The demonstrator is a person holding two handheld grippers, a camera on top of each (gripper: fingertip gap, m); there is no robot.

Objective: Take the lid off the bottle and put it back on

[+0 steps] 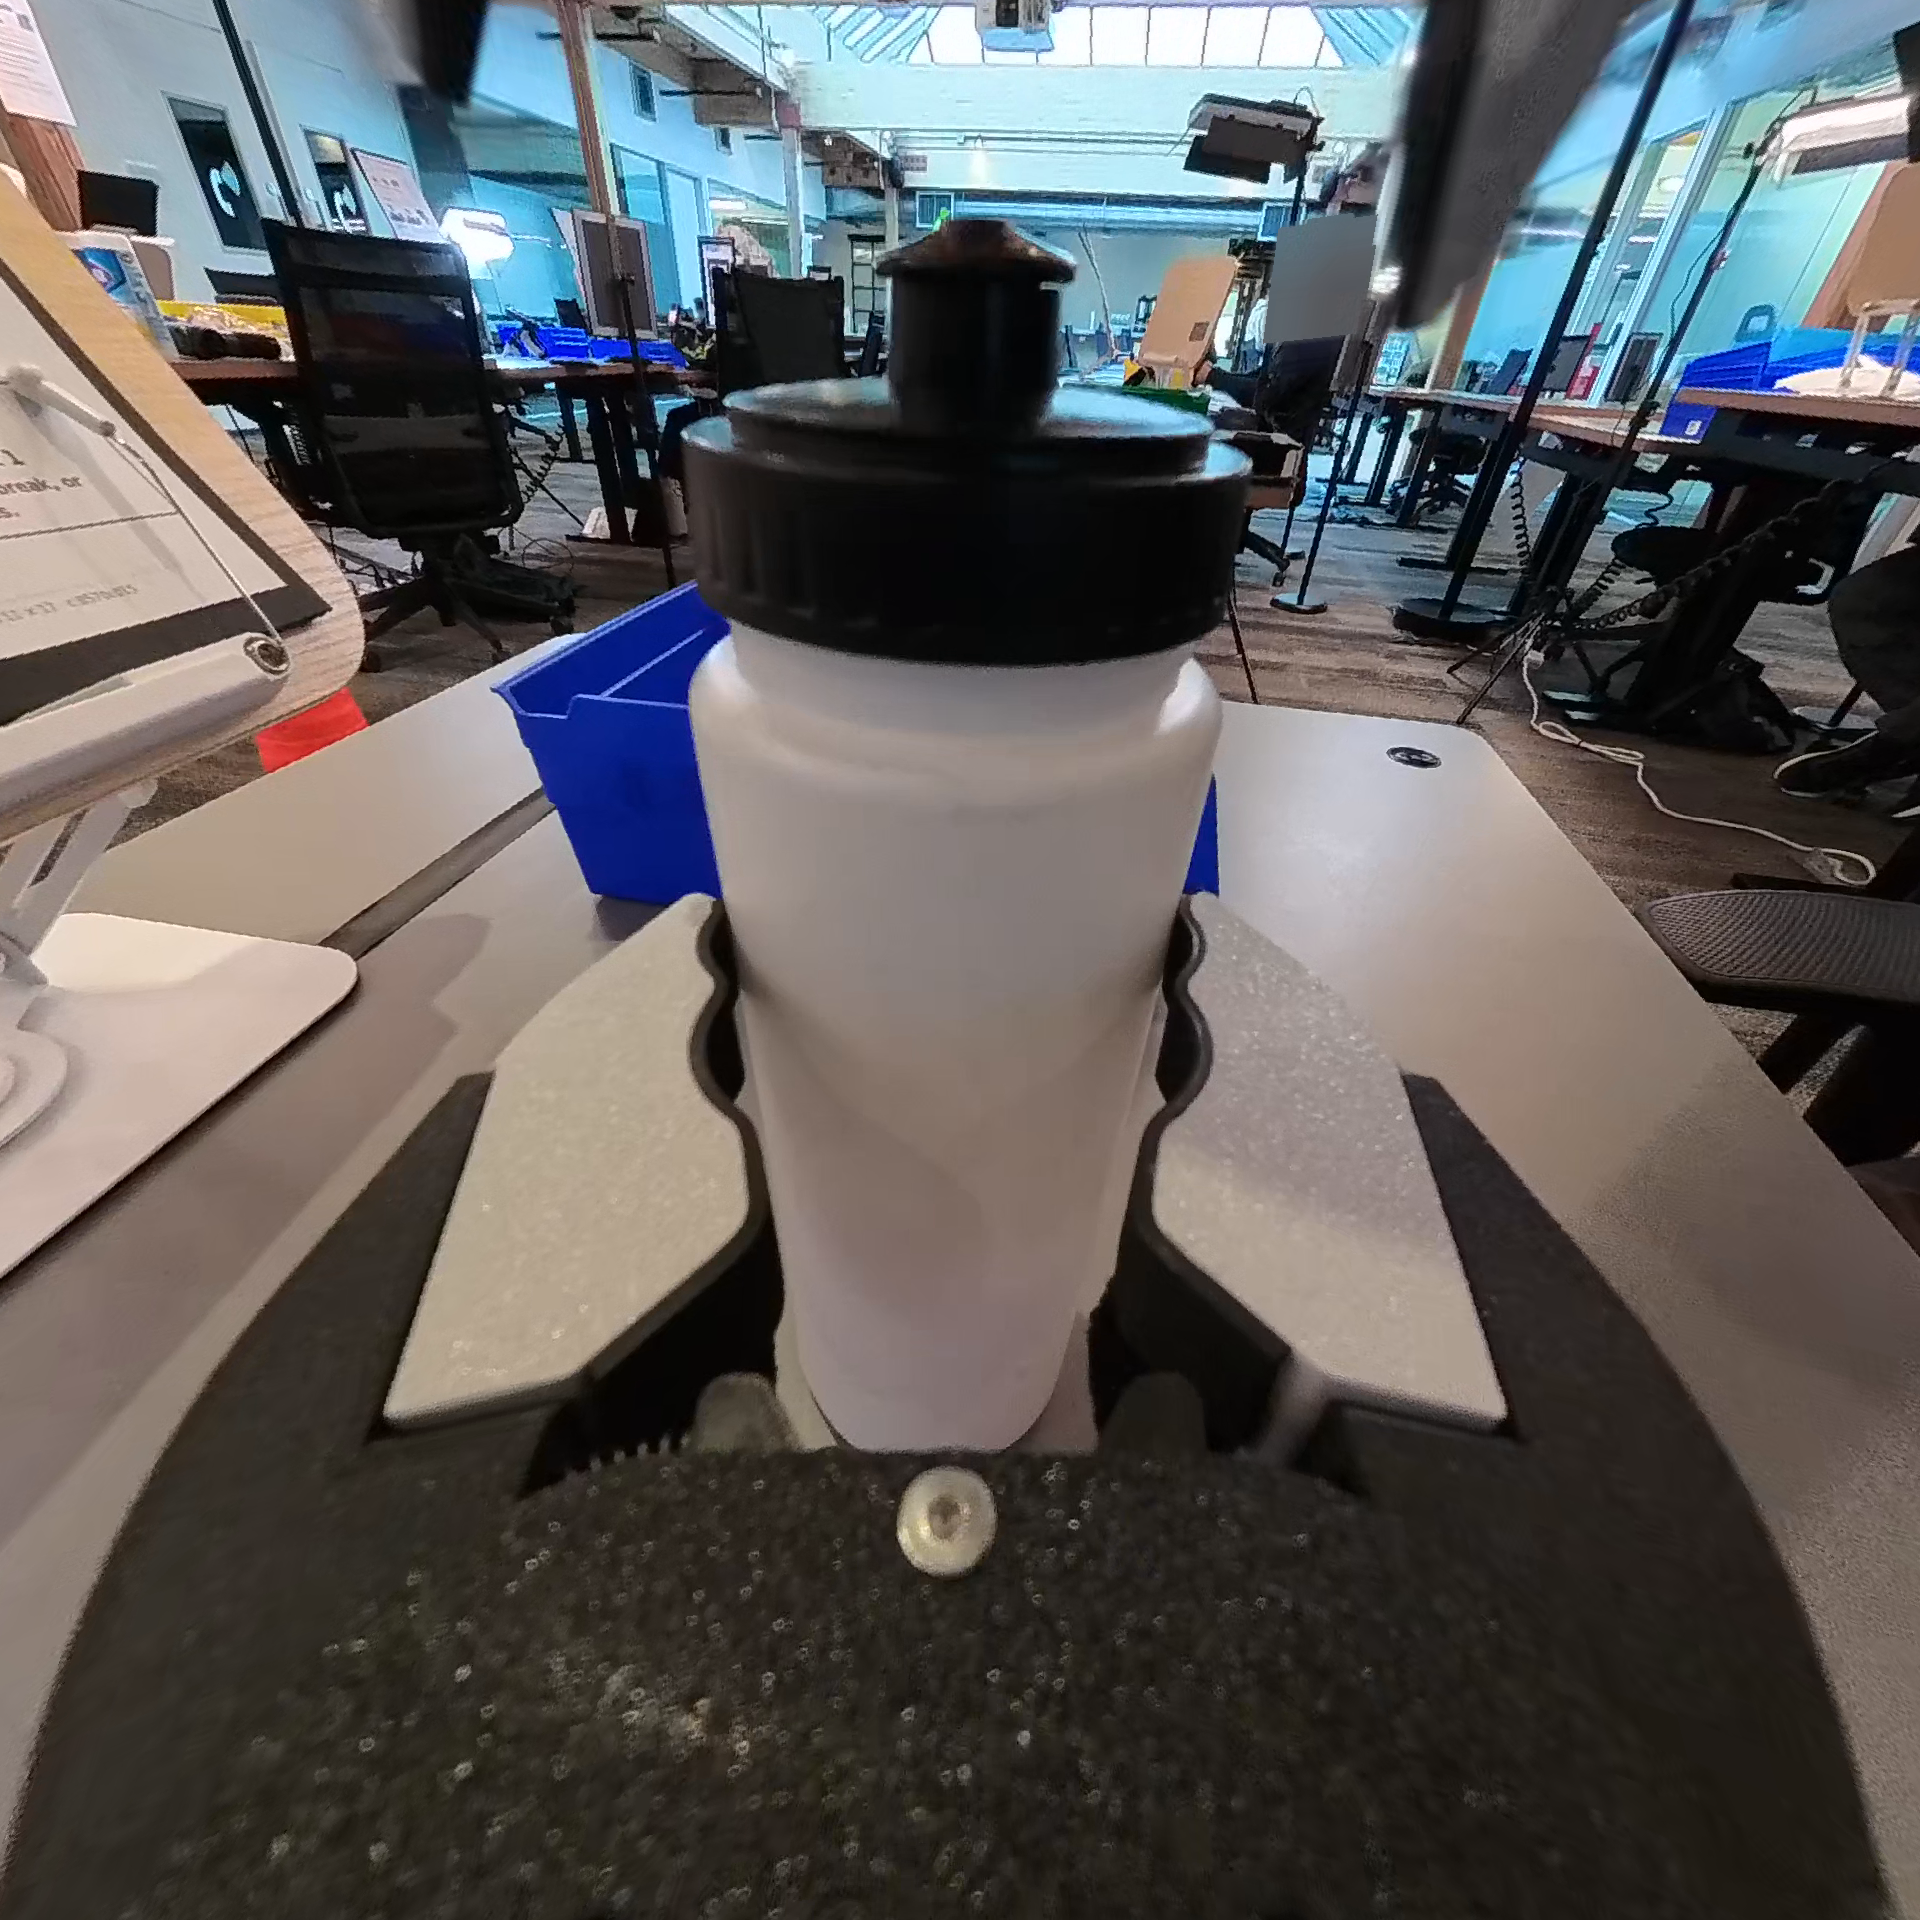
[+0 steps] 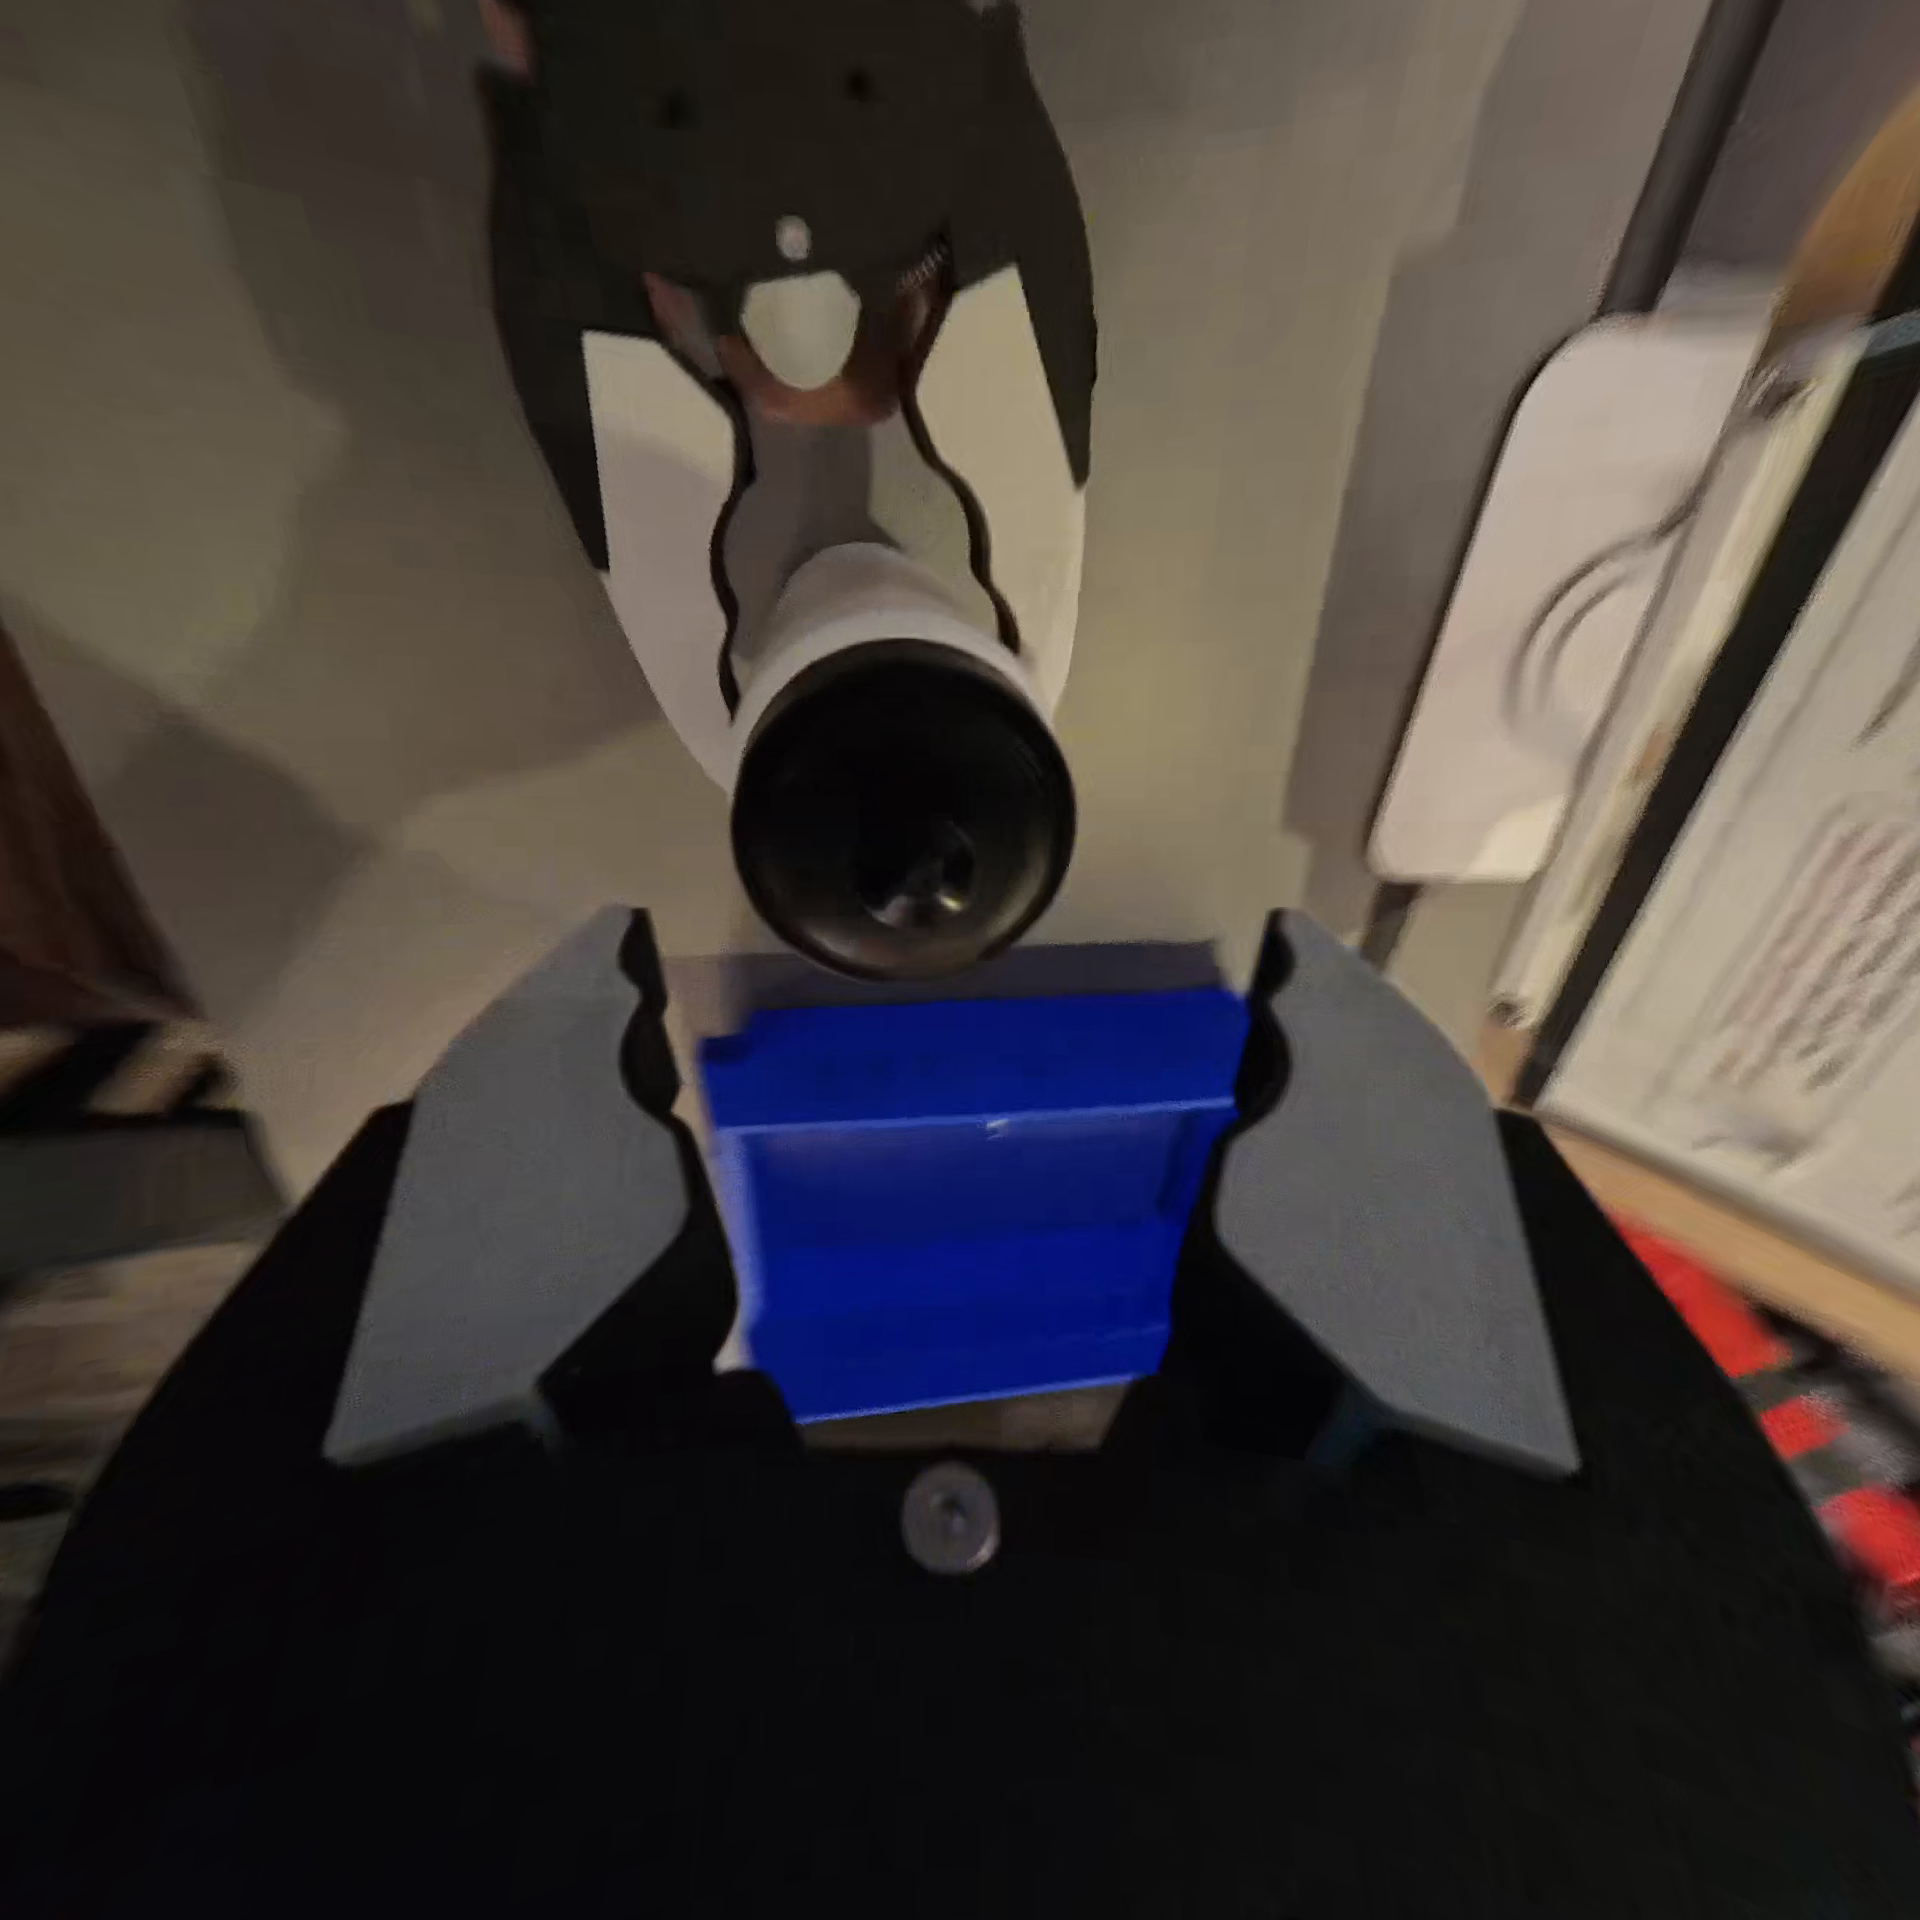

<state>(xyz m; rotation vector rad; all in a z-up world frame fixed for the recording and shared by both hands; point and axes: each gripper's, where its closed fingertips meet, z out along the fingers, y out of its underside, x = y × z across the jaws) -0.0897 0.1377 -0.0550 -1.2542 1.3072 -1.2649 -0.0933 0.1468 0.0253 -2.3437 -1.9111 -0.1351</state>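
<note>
A white plastic bottle (image 1: 956, 987) with a black screw lid (image 1: 966, 520) and a black spout on top stands upright between the fingers of my left gripper (image 1: 956, 935). Both pads press on its sides, so the left gripper is shut on the bottle. In the right wrist view I look down on the same bottle (image 2: 883, 623) and its lid (image 2: 902, 810), held by the left gripper (image 2: 862, 582). My right gripper (image 2: 951, 935) is wide open and empty, above the lid and not touching it. Blurred parts of it show at the top right of the left wrist view (image 1: 1538, 135).
A blue plastic bin (image 1: 613, 769) stands on the grey table (image 1: 1455, 935) just behind the bottle, and it shows between my right fingers (image 2: 966, 1195). A white stand with a paper sheet (image 1: 114, 582) is at the left. Office chairs and desks stand beyond the table.
</note>
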